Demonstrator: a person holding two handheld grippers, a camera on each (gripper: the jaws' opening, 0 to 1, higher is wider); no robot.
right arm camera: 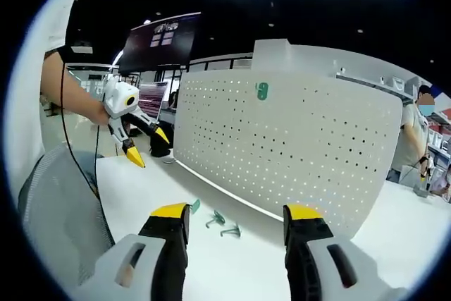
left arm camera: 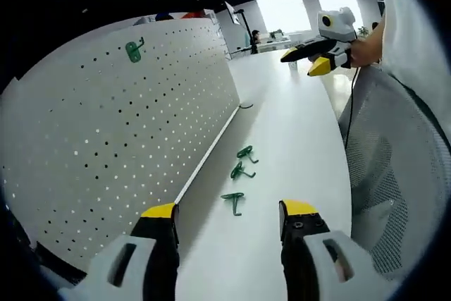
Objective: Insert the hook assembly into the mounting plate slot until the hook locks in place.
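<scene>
A white pegboard mounting plate (left arm camera: pixel 120 125) (right arm camera: pixel 296 139) stands upright on the white table (left arm camera: pixel 296 125). One green hook (left arm camera: pixel 134 50) (right arm camera: pixel 261 91) hangs high on it. Three loose green hooks (left arm camera: pixel 241 170) (right arm camera: pixel 215 220) lie on the table near the plate's foot. My left gripper (left arm camera: pixel 230 211) is open with nothing held, low over the table just short of the nearest hook (left arm camera: pixel 234 202). In the right gripper view that left gripper (right arm camera: pixel 144 144) floats at the left in a hand. My right gripper (right arm camera: pixel 236 211) is open and holds nothing, back from the hooks, and appears far off (left arm camera: pixel 310 58).
A grey mesh chair back (left arm camera: pixel 387 174) (right arm camera: pixel 63 202) stands beside the table's outer edge. A dark monitor (right arm camera: pixel 165 40) hangs beyond the plate's end. A person (right arm camera: pixel 416 139) stands behind the plate at the right. A thin cable (left arm camera: pixel 244 106) lies by the plate.
</scene>
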